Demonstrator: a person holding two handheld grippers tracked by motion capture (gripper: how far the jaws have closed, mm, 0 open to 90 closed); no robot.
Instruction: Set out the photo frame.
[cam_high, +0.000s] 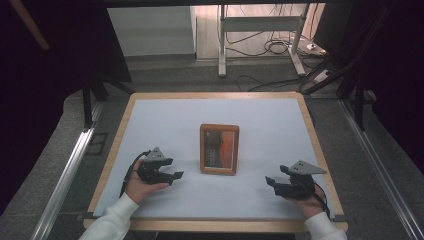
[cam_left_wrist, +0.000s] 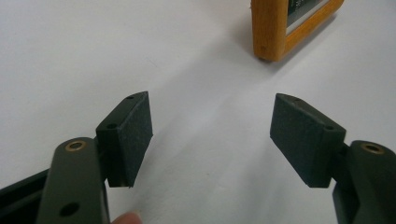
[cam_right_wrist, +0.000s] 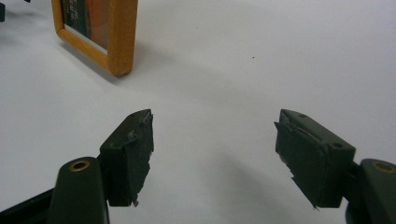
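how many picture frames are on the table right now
1. The picture frame lies flat near the middle of the white table, between the left gripper and right gripper, touching neither.

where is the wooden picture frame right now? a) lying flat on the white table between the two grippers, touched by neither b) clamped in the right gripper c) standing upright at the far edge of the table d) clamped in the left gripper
a, the wooden picture frame lies flat on the white table, with the left gripper and the right gripper open and apart from it on either side.
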